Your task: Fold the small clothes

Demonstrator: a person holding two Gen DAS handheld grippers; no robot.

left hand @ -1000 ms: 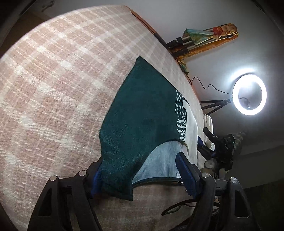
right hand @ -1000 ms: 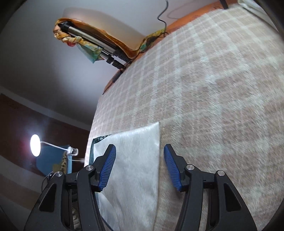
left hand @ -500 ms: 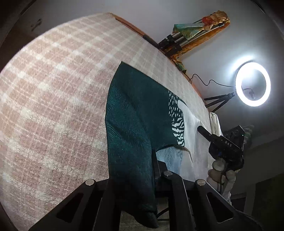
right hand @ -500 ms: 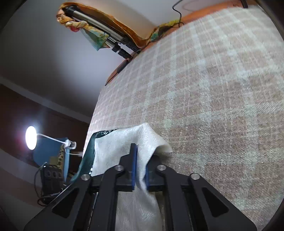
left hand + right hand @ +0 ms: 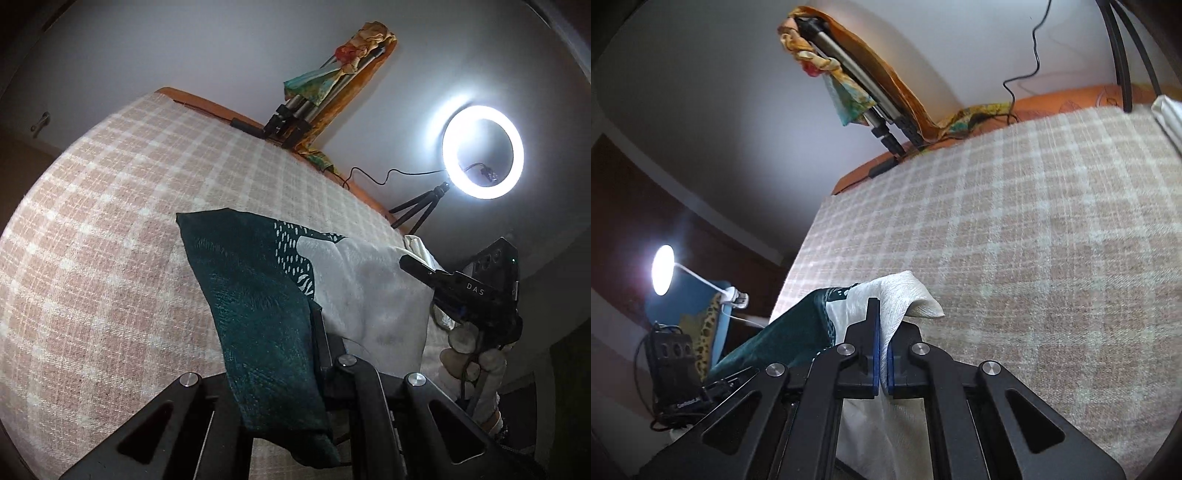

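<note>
A small cloth, dark green (image 5: 258,295) at one end and white (image 5: 369,280) at the other, is lifted off the checked blanket (image 5: 110,221). My left gripper (image 5: 314,332) is shut on its green near corner, which drapes over the fingers. My right gripper (image 5: 881,347) is shut on the white corner (image 5: 905,295), which folds over the jaws. In the left wrist view the right gripper (image 5: 461,288) shows at the cloth's far right edge. In the right wrist view the green end (image 5: 783,332) hangs to the left.
A lit ring light (image 5: 482,151) on a tripod stands past the bed's right side. Folded tripods wrapped in a patterned cloth (image 5: 325,88) lean at the head of the bed. A desk lamp (image 5: 663,269) glows to the left. White folded fabric (image 5: 1167,114) lies at the blanket's far right.
Both grippers went from open around the cloth's near corners to shut on them. They have since lifted the near edge up off the blanket and tilted upward.
</note>
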